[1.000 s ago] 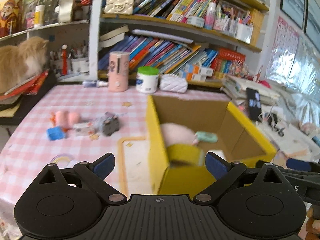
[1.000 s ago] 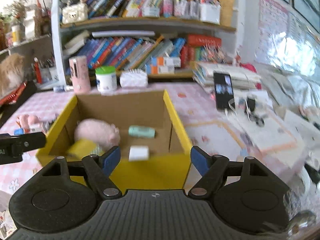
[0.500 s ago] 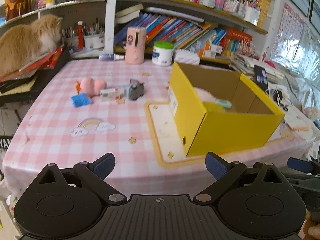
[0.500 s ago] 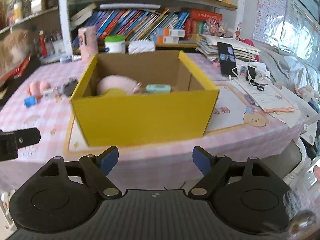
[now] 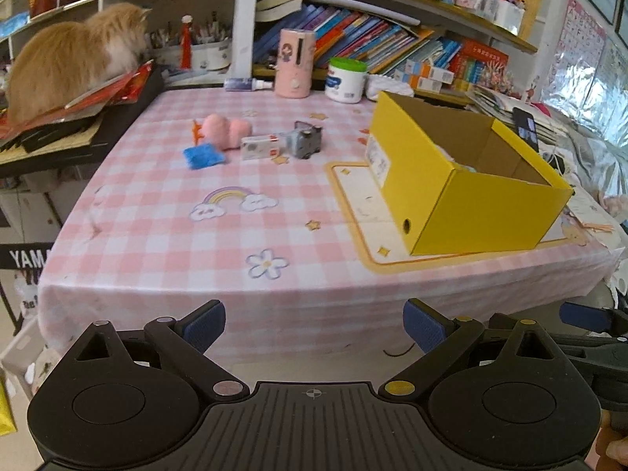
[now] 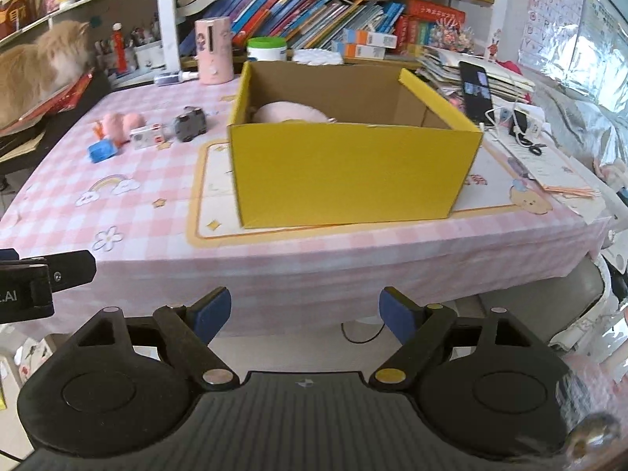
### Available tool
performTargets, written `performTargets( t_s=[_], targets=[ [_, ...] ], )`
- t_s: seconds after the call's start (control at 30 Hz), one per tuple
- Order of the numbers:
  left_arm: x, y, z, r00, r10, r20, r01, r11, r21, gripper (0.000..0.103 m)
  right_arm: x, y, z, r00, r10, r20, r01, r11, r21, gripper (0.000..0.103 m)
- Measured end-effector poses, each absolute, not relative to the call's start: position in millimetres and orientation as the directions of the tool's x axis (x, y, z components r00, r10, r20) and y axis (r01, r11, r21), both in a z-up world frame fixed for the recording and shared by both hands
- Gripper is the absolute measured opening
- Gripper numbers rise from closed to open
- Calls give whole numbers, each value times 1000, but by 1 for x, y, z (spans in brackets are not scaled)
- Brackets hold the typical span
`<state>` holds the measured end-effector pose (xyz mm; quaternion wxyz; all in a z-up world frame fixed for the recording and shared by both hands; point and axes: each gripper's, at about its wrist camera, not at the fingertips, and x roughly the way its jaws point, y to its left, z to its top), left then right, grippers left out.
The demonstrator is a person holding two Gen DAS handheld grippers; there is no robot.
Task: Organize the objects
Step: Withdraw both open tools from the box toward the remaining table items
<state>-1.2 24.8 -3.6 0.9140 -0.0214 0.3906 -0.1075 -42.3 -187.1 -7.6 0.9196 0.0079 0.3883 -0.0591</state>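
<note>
The bench [image 5: 165, 212] now sits far ahead; both grippers have pulled back off its near edge. The yellow box [image 6: 353, 165] holds a pink plush [image 6: 286, 113]. Four small toys [image 5: 255, 141] wait outside. Left gripper [image 5: 314, 325] and right gripper [image 6: 305, 316] have fingers released, empty, the right's having just spread wider.

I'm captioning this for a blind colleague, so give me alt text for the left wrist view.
The left gripper hangs open and empty short of a table with a pink checked tablecloth. A yellow box sits open on the right; a pink plush, blue pad, small white box and grey toy lie further back. An orange cat sits far left.
</note>
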Motion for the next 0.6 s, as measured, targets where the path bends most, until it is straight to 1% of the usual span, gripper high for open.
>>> performTargets(
  t_s=[0.6],
  targets=[
    [-19,93,0,697,-110,-709,64,994,-91,99,-40,-117,-2,716,5,-698,-23,1000,-16,84]
  ],
)
